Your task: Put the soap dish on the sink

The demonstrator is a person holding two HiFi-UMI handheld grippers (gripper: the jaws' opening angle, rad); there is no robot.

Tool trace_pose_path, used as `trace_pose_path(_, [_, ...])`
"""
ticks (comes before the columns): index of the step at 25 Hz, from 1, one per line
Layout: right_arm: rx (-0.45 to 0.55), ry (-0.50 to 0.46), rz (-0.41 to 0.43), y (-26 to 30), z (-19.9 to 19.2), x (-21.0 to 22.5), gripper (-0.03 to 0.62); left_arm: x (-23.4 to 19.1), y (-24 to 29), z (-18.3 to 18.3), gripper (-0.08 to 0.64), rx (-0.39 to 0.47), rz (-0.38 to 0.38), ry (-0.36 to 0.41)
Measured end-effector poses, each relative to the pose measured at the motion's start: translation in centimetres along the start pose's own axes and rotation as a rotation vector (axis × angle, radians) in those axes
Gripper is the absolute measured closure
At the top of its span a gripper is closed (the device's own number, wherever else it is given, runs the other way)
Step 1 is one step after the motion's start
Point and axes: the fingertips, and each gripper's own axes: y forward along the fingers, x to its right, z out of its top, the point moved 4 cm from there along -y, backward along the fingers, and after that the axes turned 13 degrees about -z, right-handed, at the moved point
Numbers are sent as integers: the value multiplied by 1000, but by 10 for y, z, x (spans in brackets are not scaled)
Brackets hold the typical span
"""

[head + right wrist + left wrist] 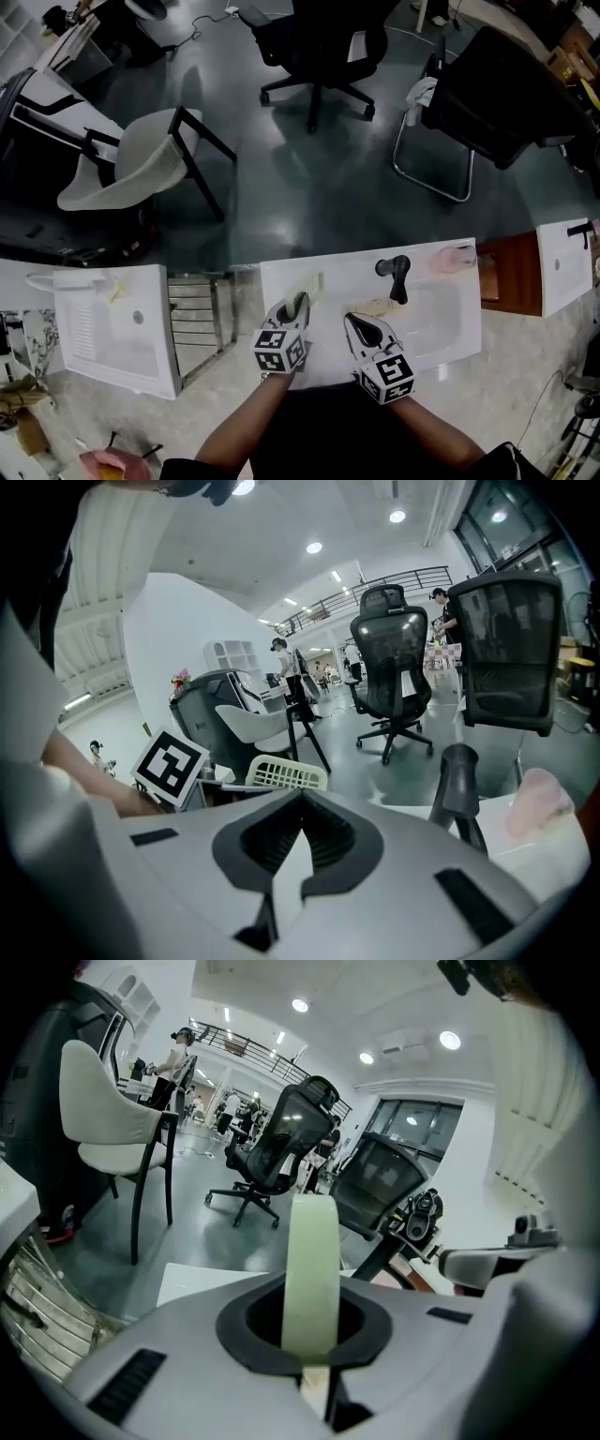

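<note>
A pale green slatted soap dish (300, 302) stands on edge between the jaws of my left gripper (292, 315), just above the left rim of the white sink (450, 323). In the left gripper view the soap dish (311, 1269) shows edge-on, and the left gripper (315, 1349) is shut on it. My right gripper (362, 328) hovers over the basin's near side, short of the black faucet (397, 276). In the right gripper view the right gripper (298, 855) is shut with nothing in it, and the soap dish (286, 773) appears to its left.
A pink object (453, 258) lies at the sink's back right corner and a beige lump (375, 307) in the basin. A second white sink (112, 328) and a metal rack (197, 319) stand to the left. Office chairs (319, 47) and a white chair (131, 164) stand on the dark floor beyond.
</note>
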Motion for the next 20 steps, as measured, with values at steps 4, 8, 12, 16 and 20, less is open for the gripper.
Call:
trace_pose_path(4, [-2, -35, -13, 4, -3, 7, 594, -6, 12, -5, 540, -18, 6, -23])
trace_pose_path(8, [5, -58, -24, 9, 1, 16, 594, -12, 23, -9, 540, -33, 5, -58])
trace_pose_path(12, [-3, -46, -34, 14, 1, 24, 594, -16, 35, -12, 540, -55, 1, -65])
trace_pose_path(16, [-13, -36, -45, 18, -1, 31, 594, -22, 48, -17, 540, -76, -2, -75])
trace_pose_path(20, [-21, -26, -62, 20, -3, 42, 594, -26, 59, -20, 540, -97, -2, -80])
